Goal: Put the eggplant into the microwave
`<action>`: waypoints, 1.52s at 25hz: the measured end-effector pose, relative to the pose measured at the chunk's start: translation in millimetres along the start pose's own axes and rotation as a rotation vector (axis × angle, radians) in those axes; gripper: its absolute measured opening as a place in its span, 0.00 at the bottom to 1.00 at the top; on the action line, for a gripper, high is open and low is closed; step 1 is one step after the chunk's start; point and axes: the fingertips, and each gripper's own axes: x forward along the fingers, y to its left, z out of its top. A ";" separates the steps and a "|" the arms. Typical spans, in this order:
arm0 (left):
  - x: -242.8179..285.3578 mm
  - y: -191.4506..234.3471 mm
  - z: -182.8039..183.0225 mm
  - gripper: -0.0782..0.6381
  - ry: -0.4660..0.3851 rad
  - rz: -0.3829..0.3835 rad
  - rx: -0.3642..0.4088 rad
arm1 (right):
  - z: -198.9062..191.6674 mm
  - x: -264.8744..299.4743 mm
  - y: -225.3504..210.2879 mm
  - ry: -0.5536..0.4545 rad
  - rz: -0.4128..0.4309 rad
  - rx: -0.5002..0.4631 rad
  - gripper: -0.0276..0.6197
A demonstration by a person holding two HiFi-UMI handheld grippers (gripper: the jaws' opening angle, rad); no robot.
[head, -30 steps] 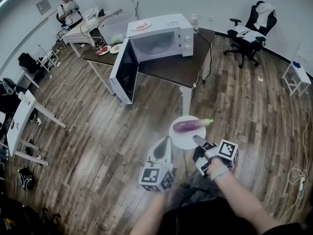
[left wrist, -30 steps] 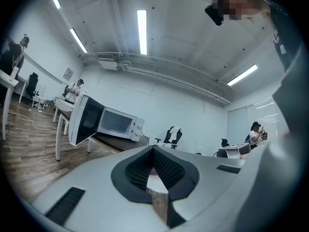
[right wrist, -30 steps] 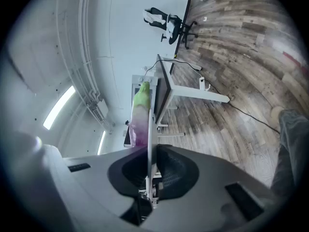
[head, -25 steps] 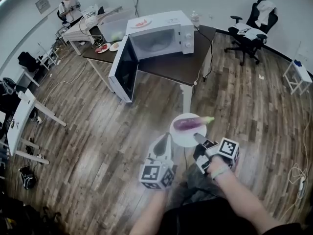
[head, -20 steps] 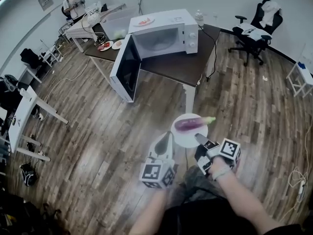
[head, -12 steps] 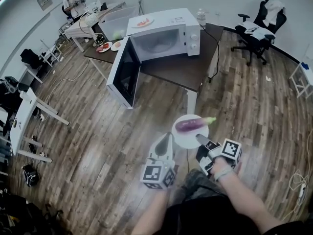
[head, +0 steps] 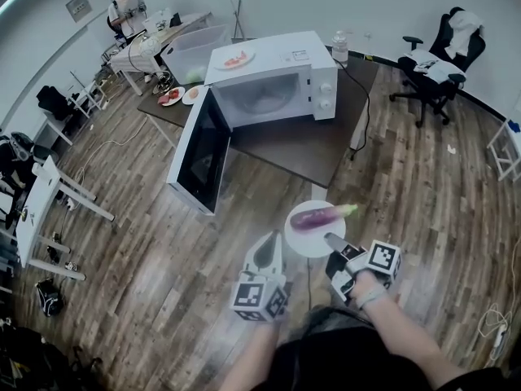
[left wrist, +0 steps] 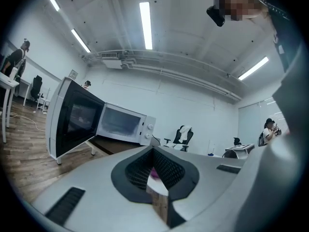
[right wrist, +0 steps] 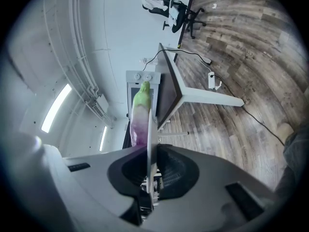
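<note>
**Between your right jaws: the plate that carried the eggplant**

Between the jaws of your right gripper [head: 330, 237] sat the near rim of a white plate [head: 303, 239]. The jaws were clamped on it, with only the rim's thickness between them. On the plate, just past those jaws, lay the purple eggplant [head: 320, 216], its green end to the right in the head view. Your left gripper [head: 272, 239] hung just beside the plate's left rim. Its jaws were drawn almost together and gripped nothing, and the plate showed through the slit. Well ahead of both grippers stood the microwave [head: 273, 80] on a dark table [head: 309, 145], its door [head: 198, 153] swung wide open.
</note>
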 end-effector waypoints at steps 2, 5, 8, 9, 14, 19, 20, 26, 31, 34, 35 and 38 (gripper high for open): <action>14.4 2.2 2.6 0.11 -0.006 0.005 0.002 | 12.5 7.7 1.7 0.008 -0.004 -0.009 0.08; 32.3 4.0 1.3 0.11 -0.003 0.014 -0.001 | 25.7 17.8 2.6 0.020 0.000 -0.007 0.08; 46.4 1.6 -0.6 0.11 0.001 0.016 -0.004 | 34.7 23.0 2.4 0.033 -0.009 -0.007 0.08; 50.4 0.6 -0.4 0.11 -0.002 0.016 -0.003 | 37.7 25.1 2.6 0.037 -0.010 -0.008 0.08; 63.0 -0.8 -3.8 0.11 0.008 0.018 0.001 | 47.5 33.7 1.8 0.047 -0.007 0.007 0.08; 64.4 4.4 -0.6 0.11 0.015 0.037 0.006 | 51.8 38.8 1.3 0.056 -0.014 0.014 0.08; 64.4 5.4 -0.8 0.11 0.017 0.040 0.008 | 52.2 40.2 1.1 0.058 -0.015 0.014 0.08; 73.2 10.2 -10.1 0.11 0.038 0.038 0.004 | 55.0 54.5 2.2 0.079 -0.021 -0.009 0.08; 91.3 17.1 -10.5 0.11 0.042 0.012 0.007 | 63.3 68.1 5.8 0.065 -0.011 -0.005 0.08; 104.7 22.3 -5.5 0.11 0.031 0.002 0.007 | 69.3 77.6 8.1 0.062 -0.011 -0.007 0.08; 109.2 23.5 -4.3 0.11 0.030 -0.002 0.007 | 71.4 80.9 9.1 0.062 -0.011 -0.007 0.08; 122.9 27.9 -3.0 0.11 0.036 -0.015 0.010 | 78.6 91.2 11.0 0.060 -0.016 -0.008 0.08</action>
